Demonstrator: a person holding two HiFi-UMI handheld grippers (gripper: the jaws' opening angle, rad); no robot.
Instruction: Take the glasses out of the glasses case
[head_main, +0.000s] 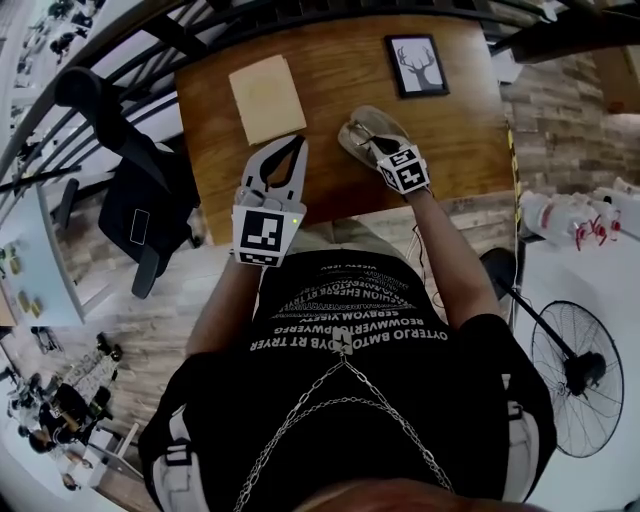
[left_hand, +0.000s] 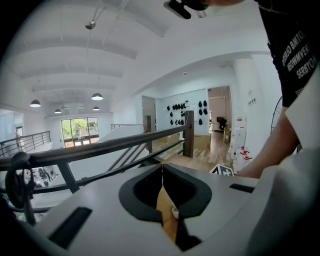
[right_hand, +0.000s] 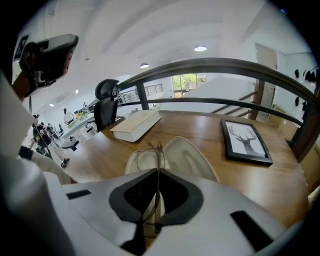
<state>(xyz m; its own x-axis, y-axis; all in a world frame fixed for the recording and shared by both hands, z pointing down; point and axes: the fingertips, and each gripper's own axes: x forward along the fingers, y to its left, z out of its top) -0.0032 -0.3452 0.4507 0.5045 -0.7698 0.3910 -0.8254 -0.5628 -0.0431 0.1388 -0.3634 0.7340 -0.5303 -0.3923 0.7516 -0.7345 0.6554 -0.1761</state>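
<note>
A: Left claw (head_main: 296, 148)?
B: Shut on nothing, over the bench's (head_main: 340, 60) near edge.
A: Right claw (right_hand: 157, 169)?
B: Clamped on the glasses (right_hand: 158, 148), seemingly just above the open case (right_hand: 192, 155), right of middle, near edge.

Lower part of glasses (right_hand: 158, 154) hidden behind right claw (right_hand: 158, 172); case (right_hand: 194, 157) near end covered too.
</note>
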